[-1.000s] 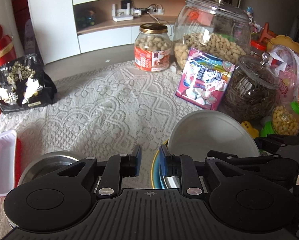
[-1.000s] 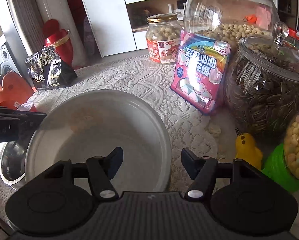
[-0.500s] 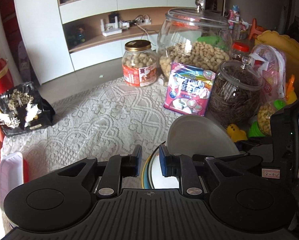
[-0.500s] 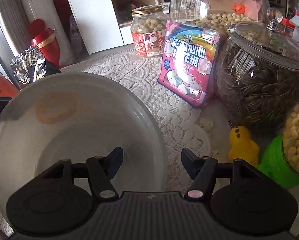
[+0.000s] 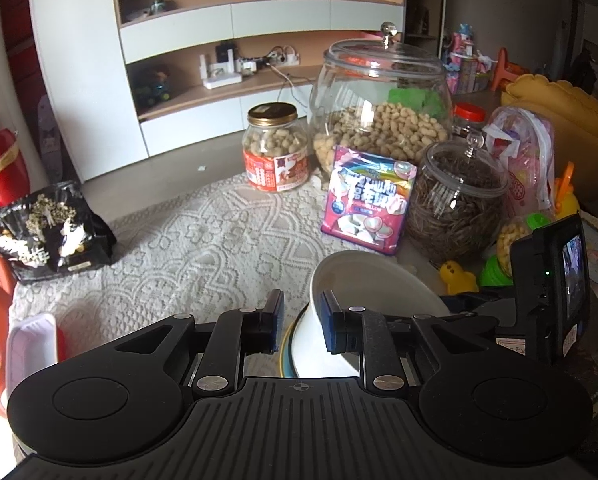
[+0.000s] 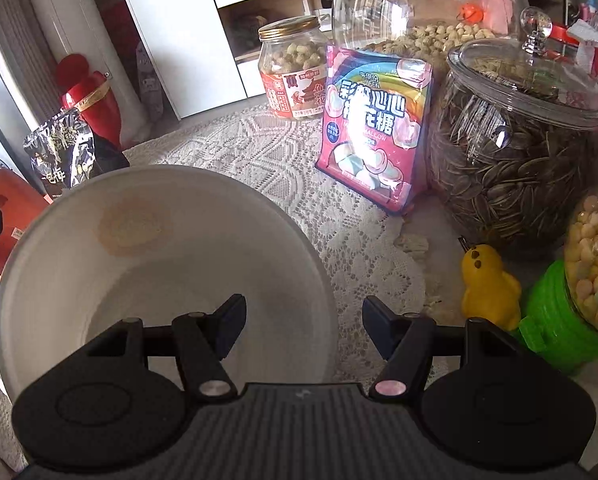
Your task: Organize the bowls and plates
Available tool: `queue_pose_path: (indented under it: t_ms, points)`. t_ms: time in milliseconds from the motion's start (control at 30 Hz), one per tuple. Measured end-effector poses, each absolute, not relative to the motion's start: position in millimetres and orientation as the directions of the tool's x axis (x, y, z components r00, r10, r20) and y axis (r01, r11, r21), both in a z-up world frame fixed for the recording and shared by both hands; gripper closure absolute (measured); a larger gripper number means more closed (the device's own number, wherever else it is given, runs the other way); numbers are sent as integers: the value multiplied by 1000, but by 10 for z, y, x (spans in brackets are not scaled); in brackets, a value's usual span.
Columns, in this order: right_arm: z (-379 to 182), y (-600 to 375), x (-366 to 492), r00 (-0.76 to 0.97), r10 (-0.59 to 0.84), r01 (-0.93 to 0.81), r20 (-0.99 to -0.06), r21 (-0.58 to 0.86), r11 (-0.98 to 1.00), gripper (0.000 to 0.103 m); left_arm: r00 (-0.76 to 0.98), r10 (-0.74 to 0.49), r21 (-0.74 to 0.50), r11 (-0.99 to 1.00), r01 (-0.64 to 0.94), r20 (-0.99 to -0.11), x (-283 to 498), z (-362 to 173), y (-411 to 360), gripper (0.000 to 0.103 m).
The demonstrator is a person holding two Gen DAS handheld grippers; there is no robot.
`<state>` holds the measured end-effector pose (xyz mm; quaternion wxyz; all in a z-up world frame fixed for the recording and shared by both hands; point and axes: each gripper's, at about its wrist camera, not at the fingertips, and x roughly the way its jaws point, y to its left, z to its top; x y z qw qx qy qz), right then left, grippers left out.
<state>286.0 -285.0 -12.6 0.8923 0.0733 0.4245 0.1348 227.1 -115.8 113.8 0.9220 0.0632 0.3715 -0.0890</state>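
- My left gripper (image 5: 299, 322) stands slightly parted, its jaws having just been opening; the bowl (image 5: 363, 280) wall sits in the gap, the right pad at its rim, the left pad clear.
- My right gripper (image 6: 302, 322) is spread wide, gripping nothing, one finger over the bowl (image 6: 159, 264).
- The bowl rests on a plate (image 5: 285, 354) on the lace cloth (image 5: 203, 240).

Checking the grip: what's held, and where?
Cannot tell: white bowl's wall stands between the left gripper's pads, whose jaws just opened further; one pad apart.
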Motion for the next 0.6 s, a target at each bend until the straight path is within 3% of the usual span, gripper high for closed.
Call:
queue_pose_path:
  t_ms: [367, 600]
  points:
    - [-9, -2899, 2765, 645, 292, -160, -707, 248, 955, 38, 693, -43, 166, 958, 233, -720, 2313, 951, -1347, 79]
    - [-9, -2862, 2689, 633, 284, -183, -720, 218, 959, 38, 646, -15, 171, 959, 224, -763, 2358, 661, -1262, 78]
